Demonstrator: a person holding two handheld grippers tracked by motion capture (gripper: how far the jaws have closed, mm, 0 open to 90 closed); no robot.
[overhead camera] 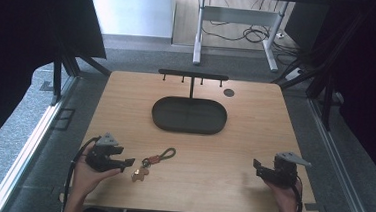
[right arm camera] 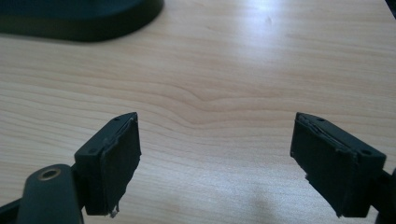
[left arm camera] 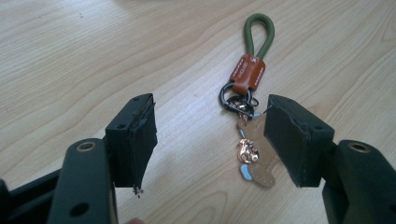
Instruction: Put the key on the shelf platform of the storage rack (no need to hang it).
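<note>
Left gripper point(left arm camera: 210, 140) is hovering low over the table point(overhead camera: 232, 159), jaws spread wide and pinching nothing. Between them, nearer one pad, the keychain point(left arm camera: 247, 93) is lying flat: green cord loop, brown leather tab, dark ring, and a small charm point(left arm camera: 254, 156) partly hidden behind that jaw. Right gripper point(right arm camera: 215, 158) is also gaping over bare wood, well apart, with the dark tray point(right arm camera: 79, 18) cut off at the frame's top.
</note>
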